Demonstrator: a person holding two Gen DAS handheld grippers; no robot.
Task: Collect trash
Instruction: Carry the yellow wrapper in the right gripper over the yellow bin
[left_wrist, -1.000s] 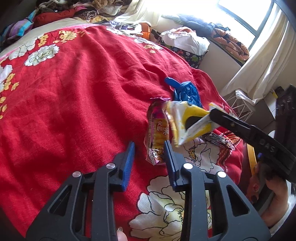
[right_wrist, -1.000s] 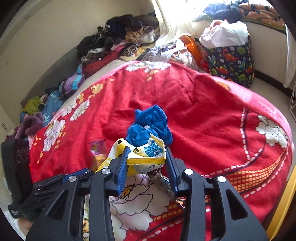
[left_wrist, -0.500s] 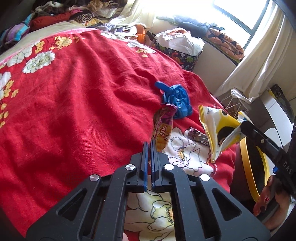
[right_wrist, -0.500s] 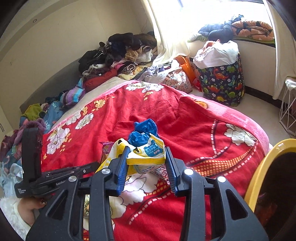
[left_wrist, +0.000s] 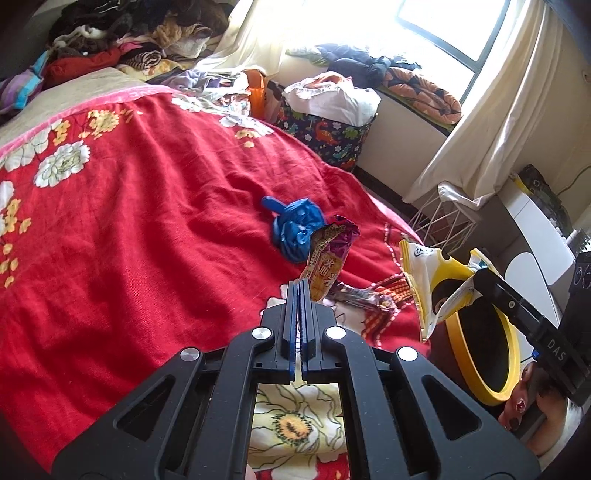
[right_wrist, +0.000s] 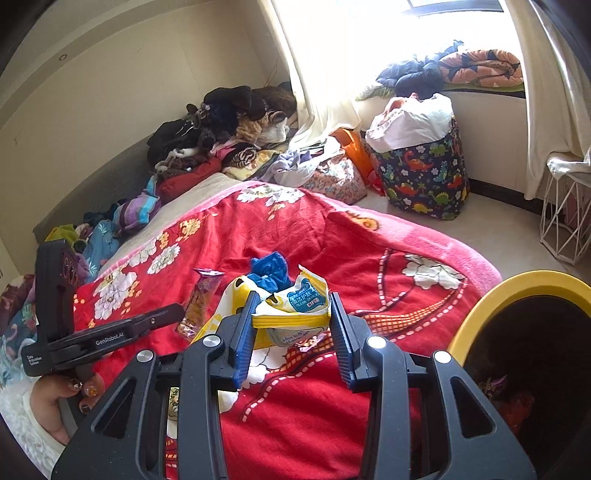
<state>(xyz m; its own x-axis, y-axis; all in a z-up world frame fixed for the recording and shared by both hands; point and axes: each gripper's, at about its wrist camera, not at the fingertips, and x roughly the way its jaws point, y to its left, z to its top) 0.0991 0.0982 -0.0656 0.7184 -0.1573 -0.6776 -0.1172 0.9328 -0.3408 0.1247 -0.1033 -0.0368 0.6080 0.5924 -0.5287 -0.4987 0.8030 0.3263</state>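
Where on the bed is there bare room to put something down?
The widest free patch is the plain red blanket between the white flower border and the blue bag. It is crowded at the near corner: the blue bag, the purple snack wrapper in the left gripper and a dark wrapper cluster beside the yellow-rimmed bin.

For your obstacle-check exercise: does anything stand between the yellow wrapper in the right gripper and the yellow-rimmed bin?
Nothing visible does. The yellow wrapper hangs in the right gripper above the bedspread, with open space across to the bin.
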